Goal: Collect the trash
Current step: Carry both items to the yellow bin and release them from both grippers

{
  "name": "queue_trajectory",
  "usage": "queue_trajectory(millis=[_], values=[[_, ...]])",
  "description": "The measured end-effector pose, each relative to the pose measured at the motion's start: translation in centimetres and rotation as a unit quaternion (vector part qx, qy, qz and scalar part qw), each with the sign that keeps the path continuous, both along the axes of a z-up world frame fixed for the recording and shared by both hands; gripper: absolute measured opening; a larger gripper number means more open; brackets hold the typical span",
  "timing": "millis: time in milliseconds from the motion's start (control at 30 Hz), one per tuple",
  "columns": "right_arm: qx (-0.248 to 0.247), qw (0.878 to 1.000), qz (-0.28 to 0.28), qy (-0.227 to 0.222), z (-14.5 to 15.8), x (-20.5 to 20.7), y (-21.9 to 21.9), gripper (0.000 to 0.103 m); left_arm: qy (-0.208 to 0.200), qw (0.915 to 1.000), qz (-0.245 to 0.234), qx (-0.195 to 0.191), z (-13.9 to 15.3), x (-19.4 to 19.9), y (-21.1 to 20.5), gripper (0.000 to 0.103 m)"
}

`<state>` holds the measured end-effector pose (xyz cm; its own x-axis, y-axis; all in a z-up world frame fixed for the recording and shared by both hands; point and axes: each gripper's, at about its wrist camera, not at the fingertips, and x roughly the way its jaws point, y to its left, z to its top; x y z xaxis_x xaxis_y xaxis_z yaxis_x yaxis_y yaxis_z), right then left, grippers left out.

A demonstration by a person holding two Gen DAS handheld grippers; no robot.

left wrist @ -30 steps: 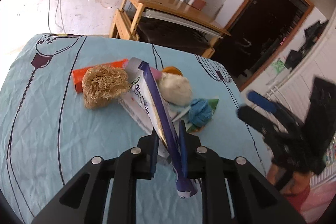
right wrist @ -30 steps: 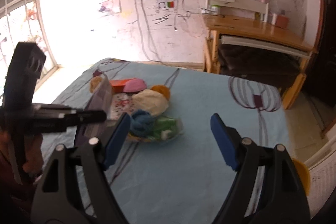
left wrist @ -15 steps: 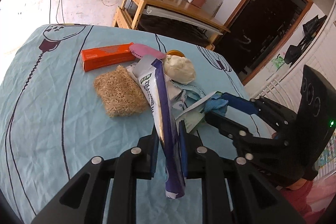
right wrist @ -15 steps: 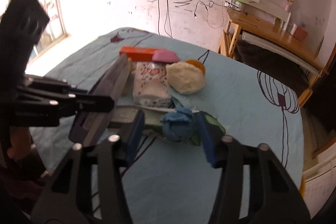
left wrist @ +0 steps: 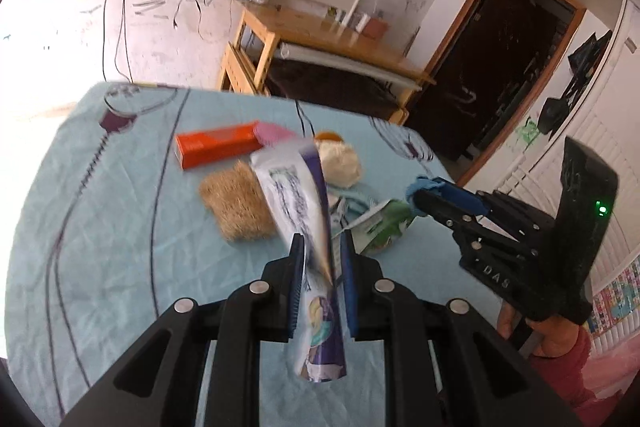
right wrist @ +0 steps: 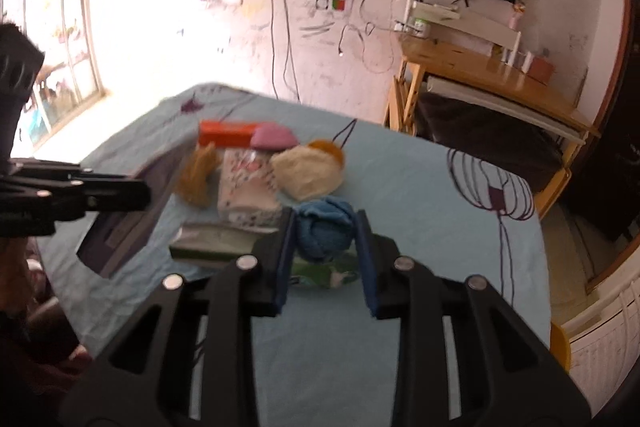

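Looks like early days: the left gripper (left wrist: pixel 322 267) has a purple-and-white wrapper bag (left wrist: pixel 304 211) pinched tight and held above the table (left wrist: pixel 100 227). The right gripper (right wrist: pixel 325 247) is closing its jaws around a blue cloth ball (right wrist: pixel 325 229). An orange box (left wrist: pixel 218 149), loofah (left wrist: pixel 236 205), tissue pack (right wrist: pixel 246 193) and cream wad (right wrist: pixel 308 173) wait mid-table, far from the edges, with bare cloth all around.

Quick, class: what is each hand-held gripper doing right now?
Left hand-held gripper: shut on the purple and white tube.
Right hand-held gripper: jaws closing, with the blue cloth ball between them and both pads against it.
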<state>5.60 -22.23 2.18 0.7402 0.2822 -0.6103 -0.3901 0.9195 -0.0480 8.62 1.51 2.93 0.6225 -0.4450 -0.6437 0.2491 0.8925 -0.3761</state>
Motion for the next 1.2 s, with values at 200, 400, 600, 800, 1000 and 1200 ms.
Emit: queue_trajectory(millis=[200, 400, 600, 800, 1000, 1200], values=[[0.033, 0.999, -0.024, 0.003, 0.2, 0.2, -3.0, 0.028, -0.007, 0.9994, -0.003, 0.033, 0.9, -0.3, -0.5, 0.013], [0.046, 0.999, -0.03, 0.0, -0.1, -0.2, -4.9, 0.028, 0.01, 0.991, -0.026, 0.131, -0.8, -0.7, -3.0, 0.014], [0.062, 0.997, -0.037, -0.009, -0.1, -0.3, -6.7, 0.028, 0.028, 0.9813, -0.035, 0.187, -2.2, -0.8, -4.7, 0.054], [0.095, 0.993, -0.067, -0.02, 0.1, -0.1, -10.8, 0.028, 0.051, 0.9798, 0.001, 0.193, -3.5, -0.1, -4.1, 0.061], [0.119, 0.985, -0.122, -0.035, 1.0, 0.3, -16.2, 0.028, 0.059, 0.9795, 0.012, 0.192, -4.4, 0.9, -4.0, 0.025], [0.131, 0.972, -0.193, -0.034, 0.7, 0.2, -21.9, 0.028, 0.029, 0.9832, 0.036, 0.177, -2.1, -0.2, -2.8, 0.024]])
